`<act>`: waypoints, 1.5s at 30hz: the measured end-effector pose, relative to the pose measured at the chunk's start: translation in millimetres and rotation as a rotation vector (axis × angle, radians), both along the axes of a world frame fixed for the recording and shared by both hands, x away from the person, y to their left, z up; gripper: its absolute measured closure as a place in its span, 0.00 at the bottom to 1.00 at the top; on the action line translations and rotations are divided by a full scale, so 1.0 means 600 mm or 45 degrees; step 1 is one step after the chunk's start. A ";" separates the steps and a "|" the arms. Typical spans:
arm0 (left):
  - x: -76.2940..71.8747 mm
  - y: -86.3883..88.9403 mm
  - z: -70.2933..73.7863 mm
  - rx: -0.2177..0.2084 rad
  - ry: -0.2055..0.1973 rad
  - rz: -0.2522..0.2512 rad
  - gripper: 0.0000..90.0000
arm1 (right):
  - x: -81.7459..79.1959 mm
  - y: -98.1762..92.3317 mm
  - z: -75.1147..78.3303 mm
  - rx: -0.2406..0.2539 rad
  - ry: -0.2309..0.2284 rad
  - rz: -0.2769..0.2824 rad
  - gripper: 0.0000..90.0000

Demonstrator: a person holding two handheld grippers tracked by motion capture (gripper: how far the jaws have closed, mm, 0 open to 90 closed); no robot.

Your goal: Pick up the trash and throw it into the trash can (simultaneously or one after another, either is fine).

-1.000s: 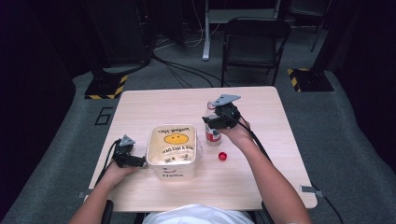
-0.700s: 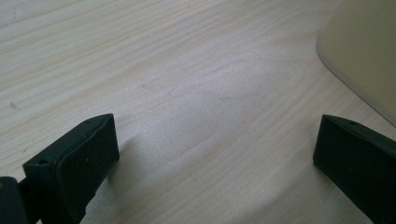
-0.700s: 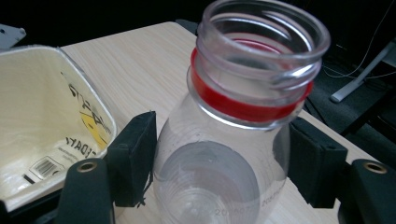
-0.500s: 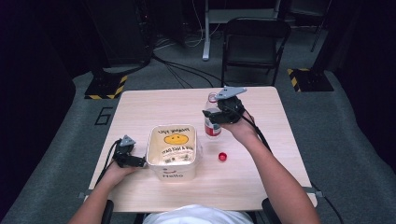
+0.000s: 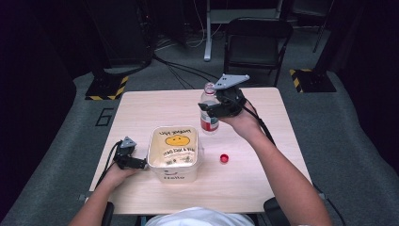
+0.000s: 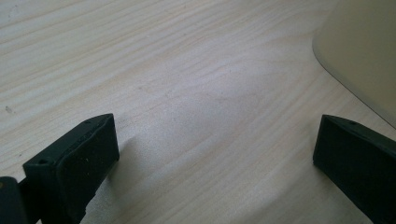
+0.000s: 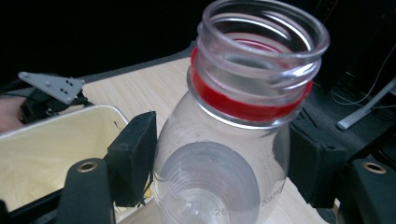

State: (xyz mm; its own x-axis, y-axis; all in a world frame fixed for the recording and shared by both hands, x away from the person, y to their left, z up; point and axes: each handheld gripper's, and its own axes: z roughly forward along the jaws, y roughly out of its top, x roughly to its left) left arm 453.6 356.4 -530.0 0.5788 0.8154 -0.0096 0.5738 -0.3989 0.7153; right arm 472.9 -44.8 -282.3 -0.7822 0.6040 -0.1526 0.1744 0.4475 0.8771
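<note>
the right claw [image 5: 210, 109] is clamped on an uncapped clear plastic water bottle [image 5: 209, 113], its pads pressing the shoulder just below the red neck ring, as the right gripper view shows [image 7: 243, 154]. in the high view the bottle is held above the far middle of the wooden surface [image 5: 155, 106], roughly upright, beyond and to the right of the cream square container [image 5: 173, 153] with a smiley face printed on it. the bottle's red cap [image 5: 225, 158] lies on the surface just right of the container, apart from it.

the left claw [image 5: 141, 163] rests low at the container's left wall with its jaws wide apart and nothing between them; in the left gripper view [image 6: 210, 154] the container's rounded corner [image 6: 364, 56] sits just outside one jaw, not touched.

the step in hand looks like carrying the open bottle toward the container to pour. to do it well, keep the bottle upright until its mouth is over the container's opening, then tilt slowly from the wrist so the stream lands near the middle, not the rim. the grip is high on a smooth, tapering shoulder, so the bottle could slip or swing when tilted; steady pressure matters. bringing the left claw against the container wall would stop it sliding.
</note>
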 end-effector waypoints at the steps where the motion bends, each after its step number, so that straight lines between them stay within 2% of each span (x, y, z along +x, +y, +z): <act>1: 0.000 0.000 0.000 0.000 -0.005 0.000 0.00 | -0.001 0.000 0.005 0.008 -0.002 0.005 0.34; 7: -0.001 0.003 0.000 -0.001 0.002 -0.011 0.00 | -0.004 0.000 0.031 0.014 -0.023 0.014 0.34; 10: -0.001 0.003 0.000 -0.001 0.003 -0.011 0.00 | 0.002 -0.005 0.049 0.048 -0.004 0.028 0.34; 14: 0.000 0.002 -0.001 -0.001 -0.007 -0.015 0.00 | 0.002 -0.006 0.064 0.064 -0.001 0.033 0.34; 18: 0.001 -0.001 0.000 -0.002 0.000 -0.005 0.00 | -0.003 0.001 0.086 0.062 0.000 0.055 0.34; 22: 0.002 0.000 0.001 0.006 0.001 -0.016 0.00 | -0.012 0.013 0.095 0.078 -0.001 0.084 0.34; 24: 0.005 -0.002 0.000 0.001 -0.003 -0.007 0.00 | -0.017 0.022 0.096 0.084 -0.006 0.107 0.34; 27: 0.010 -0.005 0.000 -0.005 -0.001 -0.002 0.00 | -0.022 0.037 0.094 0.052 -0.024 0.141 0.34; 28: 0.012 -0.004 0.000 0.008 -0.004 -0.011 0.00 | -0.024 0.044 0.092 0.040 -0.021 0.147 0.34; 31: 0.013 -0.005 0.000 0.004 0.000 -0.006 0.00 | -0.026 0.057 0.085 0.027 -0.008 0.169 0.34; 36: 0.010 -0.004 -0.001 -0.004 -0.006 -0.002 0.00 | -0.033 0.075 0.077 0.060 0.004 0.219 0.34; 41: 0.005 -0.003 -0.001 -0.009 -0.007 0.004 0.00 | -0.042 0.098 0.073 0.052 -0.022 0.261 0.34; 45: 0.004 -0.002 -0.001 -0.003 -0.004 -0.004 0.00 | -0.043 0.110 0.057 0.062 0.026 0.288 0.34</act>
State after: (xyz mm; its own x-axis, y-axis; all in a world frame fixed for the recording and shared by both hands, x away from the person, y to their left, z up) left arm 456.2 355.3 -530.4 0.5815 0.8135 -0.0096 0.5703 -0.3992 0.7179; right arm 447.2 21.0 -248.3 -0.9012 0.4192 -0.1103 0.0927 0.4348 0.8957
